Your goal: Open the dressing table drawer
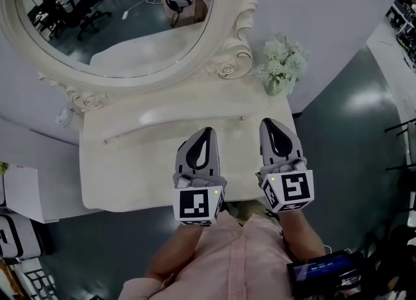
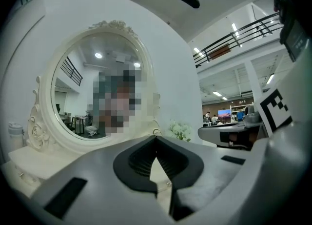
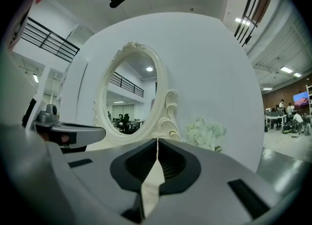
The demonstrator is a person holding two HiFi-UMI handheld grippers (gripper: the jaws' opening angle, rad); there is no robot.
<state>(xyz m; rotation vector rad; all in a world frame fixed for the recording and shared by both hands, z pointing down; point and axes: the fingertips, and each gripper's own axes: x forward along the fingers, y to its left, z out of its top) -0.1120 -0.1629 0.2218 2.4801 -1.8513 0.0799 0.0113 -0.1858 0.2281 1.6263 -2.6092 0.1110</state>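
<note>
Above the cream dressing table (image 1: 110,181), two grippers side by side, left gripper (image 1: 207,131) and right gripper (image 1: 268,123), jaws of both pressed together on nothing. Beyond them one oval mirror (image 1: 117,19), top cut off; one vase of white flowers (image 1: 281,68) at the right rear corner. Beneath the mirror, possibly the drawer (image 1: 172,125), shut, two tiny knobs barely legible.

Tall open hall, curved white wall (image 1: 338,25), dark floor (image 1: 354,129)
The wall bends round like a partition, plain and bare; the grey floor is glossy and throws back a pale glare. Beyond, a black-railed gallery (image 2: 234,36) runs under a ceiling with strip lights (image 2: 233,26), and far off a lit screen (image 2: 224,113) hangs near some desks (image 3: 276,119)
</note>
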